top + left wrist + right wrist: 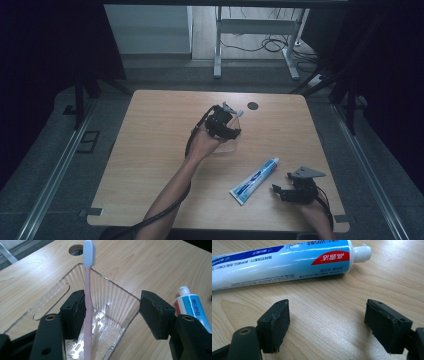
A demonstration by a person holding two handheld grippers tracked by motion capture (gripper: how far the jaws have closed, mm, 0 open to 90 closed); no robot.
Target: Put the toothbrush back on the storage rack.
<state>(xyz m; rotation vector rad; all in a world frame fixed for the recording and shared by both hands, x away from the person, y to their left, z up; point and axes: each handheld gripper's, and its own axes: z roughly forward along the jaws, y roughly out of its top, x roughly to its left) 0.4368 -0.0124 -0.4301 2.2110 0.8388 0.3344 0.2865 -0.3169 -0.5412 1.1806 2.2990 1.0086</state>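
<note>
Your left claw (110,312) is spread wide over the clear ribbed bin (103,315) near the middle of the bench (150,150), with the pink toothbrush (87,305) standing between its jaws, leaning against the left pad and touching nothing on the right. Whether the brush foot rests on the bin's slotted floor I cannot tell. If you pull away quickly, that pad could drag the brush and tip it out over the rim, or nudge the light bin along the bench. The bin appears to hold the toothbrush alone. Your right claw (328,325) is also spread, empty, low over the bench just near of the toothpaste tube (284,261), which lies flat at the near right; closing there would grab nothing.
</note>
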